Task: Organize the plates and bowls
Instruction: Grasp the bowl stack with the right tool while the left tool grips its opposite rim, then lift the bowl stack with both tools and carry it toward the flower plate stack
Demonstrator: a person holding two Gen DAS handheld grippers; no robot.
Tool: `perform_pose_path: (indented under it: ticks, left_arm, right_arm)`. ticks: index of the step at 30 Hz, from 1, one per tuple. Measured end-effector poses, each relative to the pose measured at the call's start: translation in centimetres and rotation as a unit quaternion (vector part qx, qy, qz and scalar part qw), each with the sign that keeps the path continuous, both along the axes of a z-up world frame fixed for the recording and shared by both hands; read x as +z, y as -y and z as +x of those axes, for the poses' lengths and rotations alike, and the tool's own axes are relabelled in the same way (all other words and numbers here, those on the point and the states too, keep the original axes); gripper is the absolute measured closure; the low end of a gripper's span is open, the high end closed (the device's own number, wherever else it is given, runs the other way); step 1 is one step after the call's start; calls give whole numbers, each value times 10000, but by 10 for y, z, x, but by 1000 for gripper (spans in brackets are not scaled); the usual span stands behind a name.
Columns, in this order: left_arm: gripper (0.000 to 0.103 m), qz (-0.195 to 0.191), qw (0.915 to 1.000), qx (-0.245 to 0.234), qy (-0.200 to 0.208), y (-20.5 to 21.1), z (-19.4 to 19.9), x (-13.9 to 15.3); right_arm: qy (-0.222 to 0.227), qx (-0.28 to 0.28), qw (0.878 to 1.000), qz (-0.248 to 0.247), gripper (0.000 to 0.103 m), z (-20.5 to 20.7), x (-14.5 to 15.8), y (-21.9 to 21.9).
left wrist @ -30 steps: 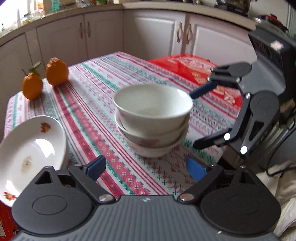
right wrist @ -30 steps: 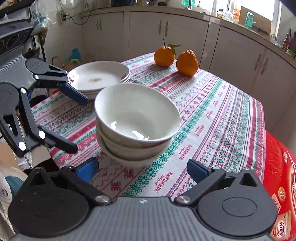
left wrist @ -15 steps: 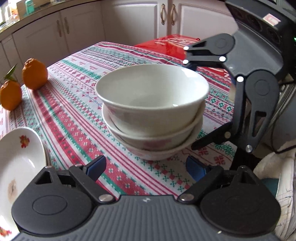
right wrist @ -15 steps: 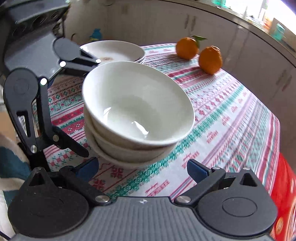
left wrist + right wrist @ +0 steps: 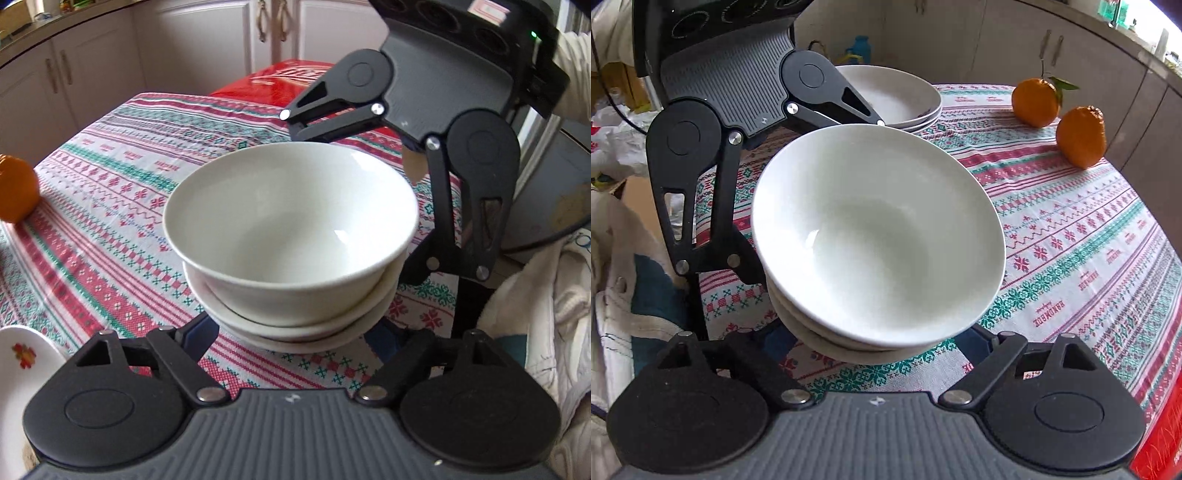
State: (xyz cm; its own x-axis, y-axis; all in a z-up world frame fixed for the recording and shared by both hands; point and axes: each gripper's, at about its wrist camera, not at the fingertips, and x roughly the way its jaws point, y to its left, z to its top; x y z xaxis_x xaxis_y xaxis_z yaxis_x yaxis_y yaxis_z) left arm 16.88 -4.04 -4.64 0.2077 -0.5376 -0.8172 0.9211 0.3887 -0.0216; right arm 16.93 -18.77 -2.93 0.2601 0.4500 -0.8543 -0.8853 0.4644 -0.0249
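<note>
Where bowls (image 5: 291, 236) sit, fingertips hidden

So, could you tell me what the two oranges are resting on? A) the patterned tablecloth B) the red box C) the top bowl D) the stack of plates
A: in the right wrist view both oranges sit directly on the patterned tablecloth, apart from the bowls and plates.
</note>
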Motion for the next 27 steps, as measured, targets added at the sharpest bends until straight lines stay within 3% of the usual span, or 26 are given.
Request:
perform_pose_path:
  ticks: [11, 21, 27]
  left_arm:
    - [19, -103, 9991, -289, -287, -4, 12, 3]
    - [19, -174, 9992, -292, -215, -7, 10, 3]
    - [19, -333, 9992, -231, -37, -18, 6, 19]
  right_arm:
    - [-246, 117, 9996, 27, 16, 3, 2, -1]
    - [-231, 56, 9997, -91, 17, 2, 4, -5]
    - [-104, 58, 9998, -145, 17, 2, 20, -13]
